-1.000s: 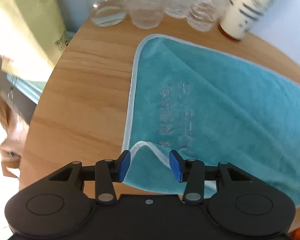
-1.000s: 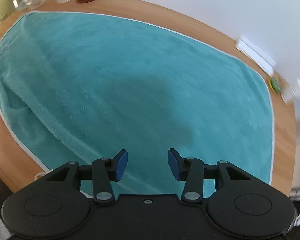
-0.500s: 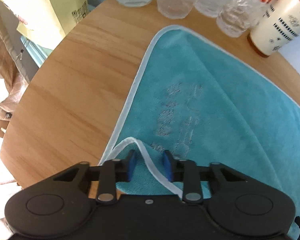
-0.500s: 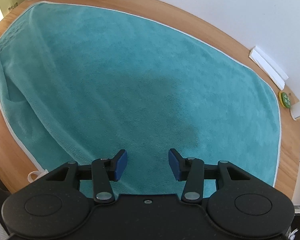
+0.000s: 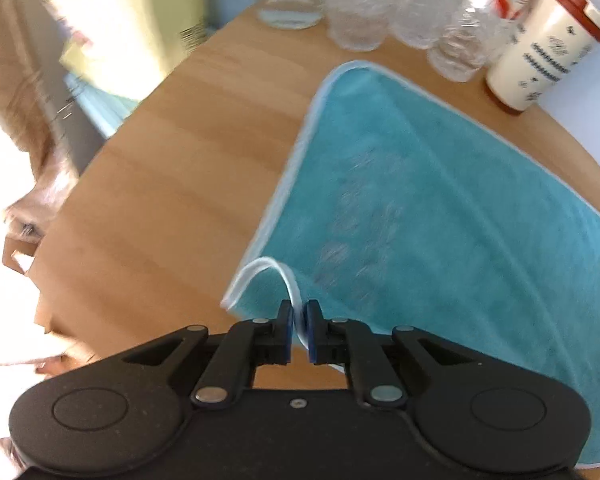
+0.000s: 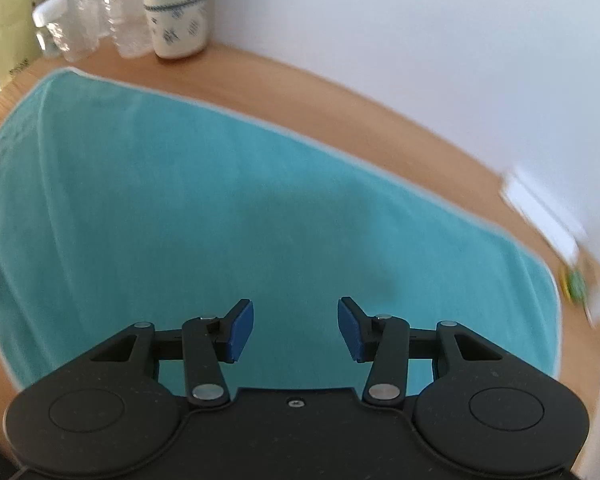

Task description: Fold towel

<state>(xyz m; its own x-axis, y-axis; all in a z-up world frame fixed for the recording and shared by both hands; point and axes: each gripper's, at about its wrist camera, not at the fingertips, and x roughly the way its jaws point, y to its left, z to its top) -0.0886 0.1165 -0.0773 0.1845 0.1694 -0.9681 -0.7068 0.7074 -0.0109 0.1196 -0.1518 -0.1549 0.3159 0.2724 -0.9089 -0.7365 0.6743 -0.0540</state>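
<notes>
Pinching the white-piped near corner of the teal towel [image 5: 440, 208], the left gripper [image 5: 298, 330] has its jaws nearly closed on the hem. The right gripper [image 6: 296, 326] hovers wide apart, holding nothing. Towel lies spread flat on the wooden table [image 5: 172, 168]; no fold made yet.

- My left gripper [image 5: 299, 330] is matte black plastic, with two round housings, each marked by a faint embossed circle.
- My fingers [image 5: 285, 332] wear blue pads.
- Silver rivets pin my linkage arms; one small screw sits centred.
- My right gripper [image 6: 296, 330] is built the same.
</notes>
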